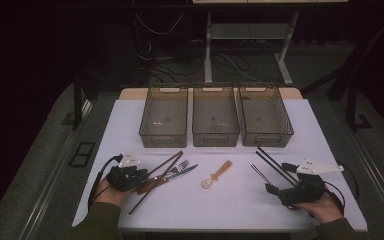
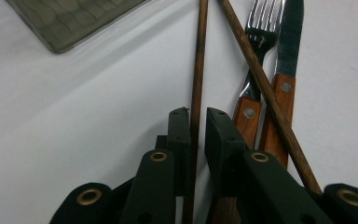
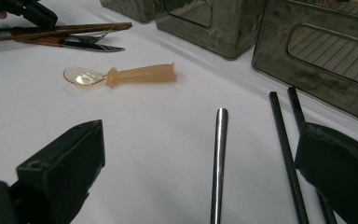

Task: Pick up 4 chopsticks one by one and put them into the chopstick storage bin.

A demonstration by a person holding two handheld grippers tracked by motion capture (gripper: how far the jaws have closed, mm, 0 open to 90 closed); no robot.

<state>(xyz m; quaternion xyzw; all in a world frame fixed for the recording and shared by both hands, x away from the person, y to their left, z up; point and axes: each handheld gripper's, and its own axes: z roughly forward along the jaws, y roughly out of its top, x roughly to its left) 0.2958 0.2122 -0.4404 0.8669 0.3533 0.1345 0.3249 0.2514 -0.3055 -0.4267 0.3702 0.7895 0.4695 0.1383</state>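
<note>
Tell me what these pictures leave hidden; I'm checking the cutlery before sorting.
- Wooden chopstick: its lower end, left gripper view, hidden behind the left claw.
- Metal rod: near end, right gripper view, cut off by the bottom edge.
- Fork: handle, high view, covered by crossing chopsticks.

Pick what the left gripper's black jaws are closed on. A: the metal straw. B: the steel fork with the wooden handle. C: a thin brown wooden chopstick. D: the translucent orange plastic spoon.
C: in the left gripper view, the left gripper pinches a thin brown wooden chopstick between its jaws.
</note>
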